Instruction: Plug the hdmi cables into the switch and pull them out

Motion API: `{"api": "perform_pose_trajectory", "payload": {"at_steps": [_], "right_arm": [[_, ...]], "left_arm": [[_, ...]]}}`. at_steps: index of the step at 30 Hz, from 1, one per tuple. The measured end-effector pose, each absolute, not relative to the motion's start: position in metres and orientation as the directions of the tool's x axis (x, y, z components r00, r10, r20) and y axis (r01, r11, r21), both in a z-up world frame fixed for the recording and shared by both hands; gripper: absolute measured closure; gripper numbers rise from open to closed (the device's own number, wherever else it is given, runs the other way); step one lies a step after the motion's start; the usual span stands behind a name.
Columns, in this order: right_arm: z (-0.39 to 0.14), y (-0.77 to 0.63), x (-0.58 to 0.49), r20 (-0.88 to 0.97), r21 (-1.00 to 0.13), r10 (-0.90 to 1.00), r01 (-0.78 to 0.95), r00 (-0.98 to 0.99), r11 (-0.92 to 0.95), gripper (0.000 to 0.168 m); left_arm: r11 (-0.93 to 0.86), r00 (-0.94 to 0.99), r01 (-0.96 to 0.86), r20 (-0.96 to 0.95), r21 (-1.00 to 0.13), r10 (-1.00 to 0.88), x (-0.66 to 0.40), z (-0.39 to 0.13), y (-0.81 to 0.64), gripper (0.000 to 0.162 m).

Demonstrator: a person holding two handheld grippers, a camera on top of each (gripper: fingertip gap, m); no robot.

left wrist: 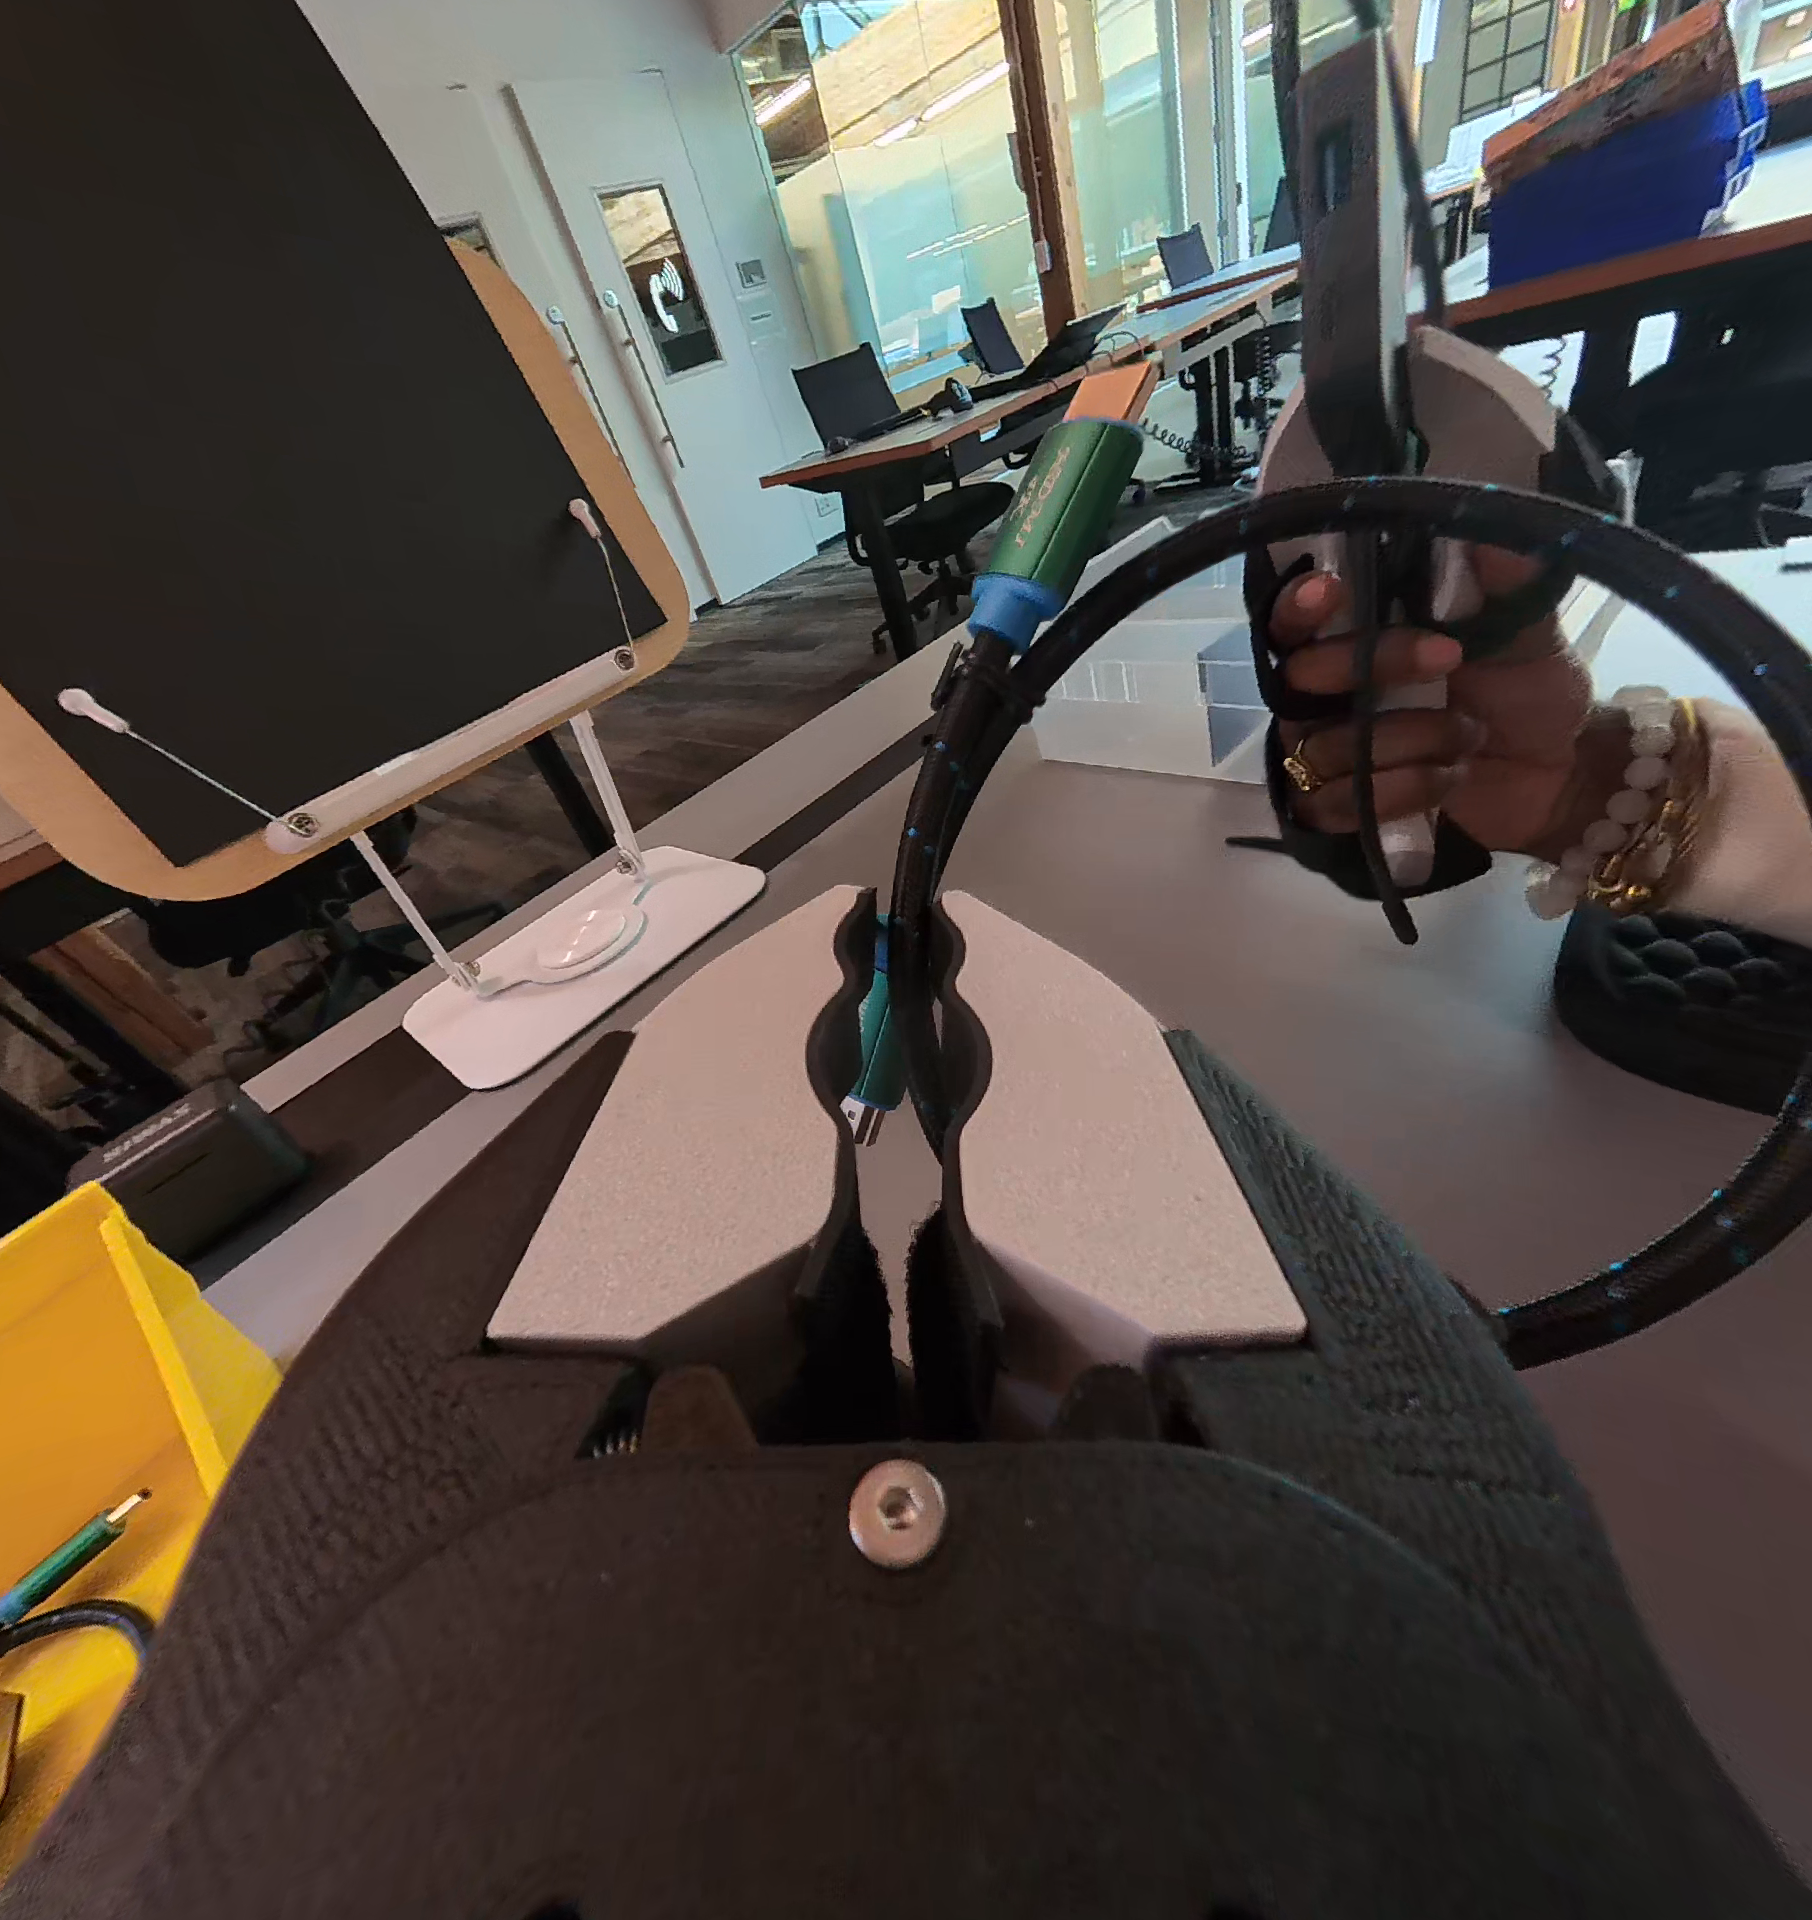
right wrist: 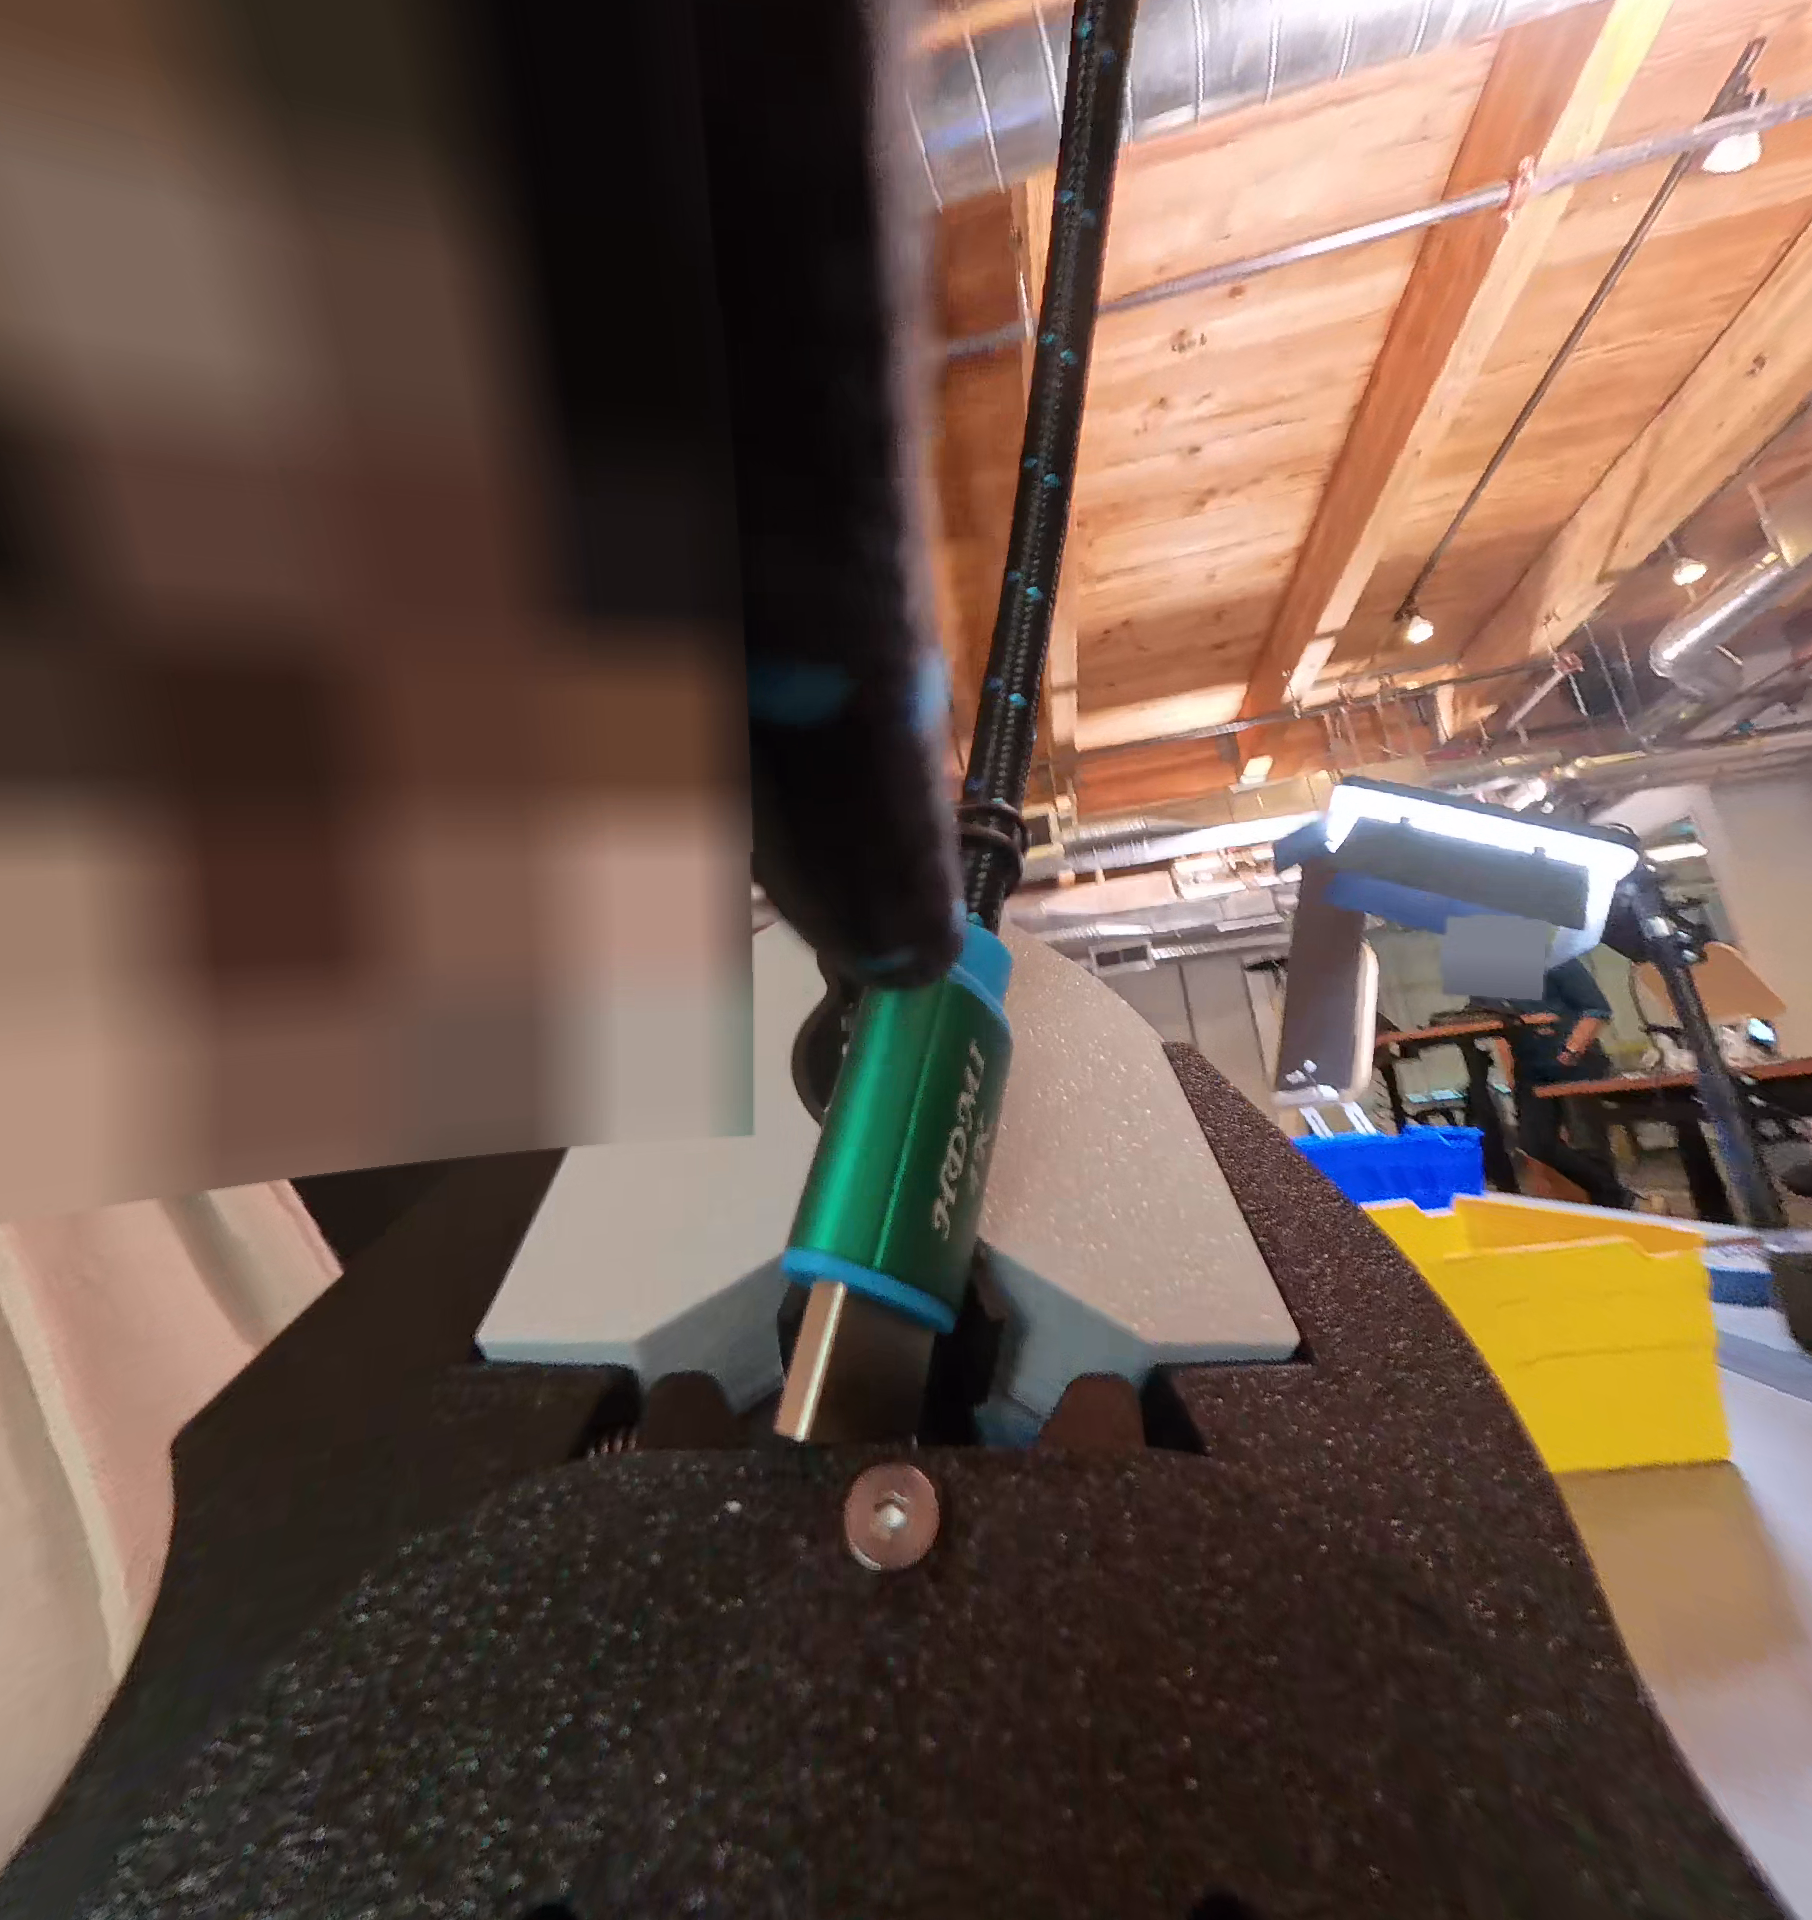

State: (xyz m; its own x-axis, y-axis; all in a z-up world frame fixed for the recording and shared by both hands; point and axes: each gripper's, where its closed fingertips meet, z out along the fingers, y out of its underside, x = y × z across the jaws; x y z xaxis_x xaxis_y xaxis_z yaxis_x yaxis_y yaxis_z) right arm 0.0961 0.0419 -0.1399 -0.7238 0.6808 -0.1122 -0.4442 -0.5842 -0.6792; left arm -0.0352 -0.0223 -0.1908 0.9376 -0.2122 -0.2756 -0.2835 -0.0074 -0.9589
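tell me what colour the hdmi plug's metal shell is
Green, with blue collars at both ends of the plug shell. It shows best in the right wrist view.

Green HDMI plug [right wrist: 897, 1148] seemingly between gripper [right wrist: 886, 1226] fingers

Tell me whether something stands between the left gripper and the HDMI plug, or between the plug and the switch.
Nothing between them: the left gripper already clamps the HDMI plug. Toward the black box, probably the switch, only the gripper's own left finger lies between, and the plug's metal tip faces the camera.
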Motion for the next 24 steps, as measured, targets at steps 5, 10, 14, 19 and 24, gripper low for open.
{"api": "perform_pose_trajectory", "payload": {"at_steps": [5, 10, 14, 19, 24], "right_arm": [[-0.150, 0.028, 0.086, -0.037, -0.813, 0.763, -0.425, -0.645, -0.398, 0.154], [-0.152, 0.022, 0.086, 0.015, -0.844, 0.784, -0.428, -0.620, -0.322, 0.154], [-0.153, 0.018, 0.088, 0.069, -0.866, 0.803, -0.436, -0.591, -0.247, 0.154], [-0.153, 0.010, 0.093, 0.146, -0.875, 0.802, -0.454, -0.580, -0.169, 0.154], [-0.136, 0.014, 0.111, 0.118, -0.782, 0.756, -0.530, -0.643, -0.329, 0.154]], "left_arm": [[-0.020, 0.922, -0.343, -0.332, -0.939, -0.198, -0.039, -0.193, -0.023, 0.152], [-0.019, 0.907, -0.390, -0.380, -0.921, -0.178, -0.042, -0.190, -0.025, 0.152], [-0.012, 0.902, -0.405, -0.397, -0.914, -0.172, -0.041, -0.189, -0.026, 0.152], [-0.018, 0.895, -0.419, -0.410, -0.908, -0.176, -0.040, -0.190, -0.026, 0.152], [-0.019, 0.882, -0.447, -0.437, -0.894, -0.175, -0.037, -0.188, -0.026, 0.152]]}}
